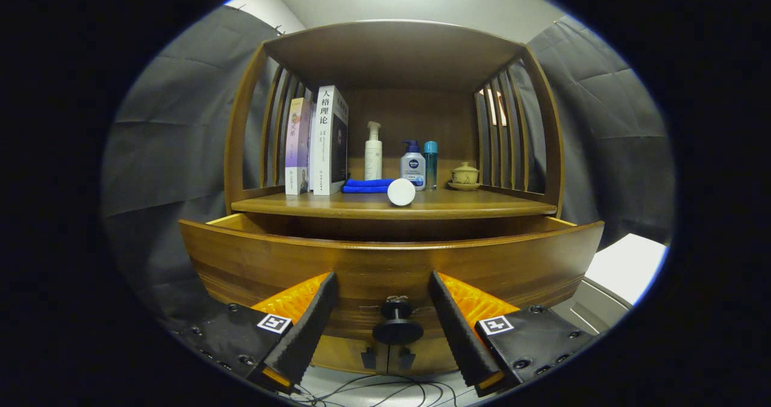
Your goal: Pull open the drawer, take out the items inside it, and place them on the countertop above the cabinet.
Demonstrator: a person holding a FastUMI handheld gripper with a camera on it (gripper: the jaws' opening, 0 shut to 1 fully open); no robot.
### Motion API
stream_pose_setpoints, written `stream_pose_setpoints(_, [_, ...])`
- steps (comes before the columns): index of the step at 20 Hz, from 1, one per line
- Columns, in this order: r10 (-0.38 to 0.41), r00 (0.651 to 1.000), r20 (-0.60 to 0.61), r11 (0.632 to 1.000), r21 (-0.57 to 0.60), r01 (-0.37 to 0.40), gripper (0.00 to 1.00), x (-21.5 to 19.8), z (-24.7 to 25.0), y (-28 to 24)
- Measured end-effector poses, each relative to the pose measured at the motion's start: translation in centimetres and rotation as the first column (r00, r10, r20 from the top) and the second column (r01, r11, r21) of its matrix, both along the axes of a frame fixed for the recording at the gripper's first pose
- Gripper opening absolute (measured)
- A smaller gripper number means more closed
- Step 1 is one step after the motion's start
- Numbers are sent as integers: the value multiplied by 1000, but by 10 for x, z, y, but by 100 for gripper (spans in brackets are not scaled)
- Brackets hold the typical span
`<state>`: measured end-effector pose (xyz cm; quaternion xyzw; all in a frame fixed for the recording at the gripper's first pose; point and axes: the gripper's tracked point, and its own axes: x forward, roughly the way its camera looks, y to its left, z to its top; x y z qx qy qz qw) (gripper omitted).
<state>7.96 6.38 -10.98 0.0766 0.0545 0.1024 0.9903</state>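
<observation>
The gripper [382, 298] is spread wide, fingers at 9 and 3 o'clock of the dark drawer knob [397, 324], touching nothing. The drawer [385, 262] stands pulled out below the countertop [391, 205].

The gripper [382, 286] has two wedge-shaped fingers [464, 329] with ribbed inner pads, each mounted on a block studded with round screws and bearing a small square black-and-white marker [495, 324].

NIVEA on blue-capped bottle [413, 167]; 人格理论 on book [328, 141]
</observation>
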Motion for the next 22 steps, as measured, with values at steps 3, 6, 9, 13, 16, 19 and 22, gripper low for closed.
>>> stream_pose_setpoints(3, [5,1000,1,1000,4,-5,97,17,2,2])
stream_pose_setpoints(6, [10,1000,-7,1000,11,-10,97,35,3,6])
stream_pose_setpoints(9, [15,1000,-20,1000,21,-15,97,54,4,9])
stream_pose_setpoints(13, [37,999,-27,999,11,-36,97,78,5,13])
stream_pose_setpoints(16, [30,999,-31,1000,8,-30,96,86,6,13])
stream_pose_setpoints(19, [34,999,-33,999,11,-34,95,85,7,18])
stream_pose_setpoints(22, [49,999,-9,999,-19,-49,96,69,30,22])
